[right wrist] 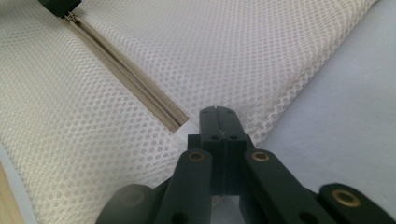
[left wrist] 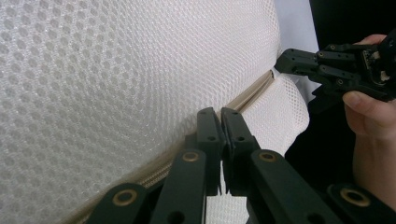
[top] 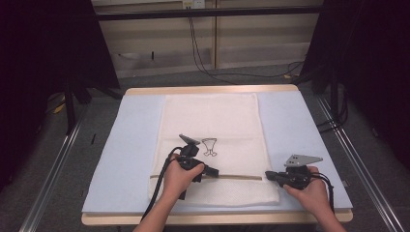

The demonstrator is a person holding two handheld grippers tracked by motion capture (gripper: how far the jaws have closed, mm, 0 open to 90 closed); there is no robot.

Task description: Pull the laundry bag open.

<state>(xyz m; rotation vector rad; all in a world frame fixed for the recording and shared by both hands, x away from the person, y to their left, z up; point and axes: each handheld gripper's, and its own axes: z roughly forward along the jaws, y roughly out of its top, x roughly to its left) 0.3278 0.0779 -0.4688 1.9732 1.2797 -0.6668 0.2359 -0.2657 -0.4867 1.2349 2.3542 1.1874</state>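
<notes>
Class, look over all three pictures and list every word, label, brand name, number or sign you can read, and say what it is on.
No readable text: no words, numbers or brand names.
The white mesh bag bears a small black line drawing, a picture rather than lettering.
The zipper, the left gripper and the right gripper show no legible markings.
The white fitting on the far wall is too small to read.

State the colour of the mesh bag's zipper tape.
Beige, slightly darker than the white mesh bag; the zipper shows best in the right gripper view.
</notes>
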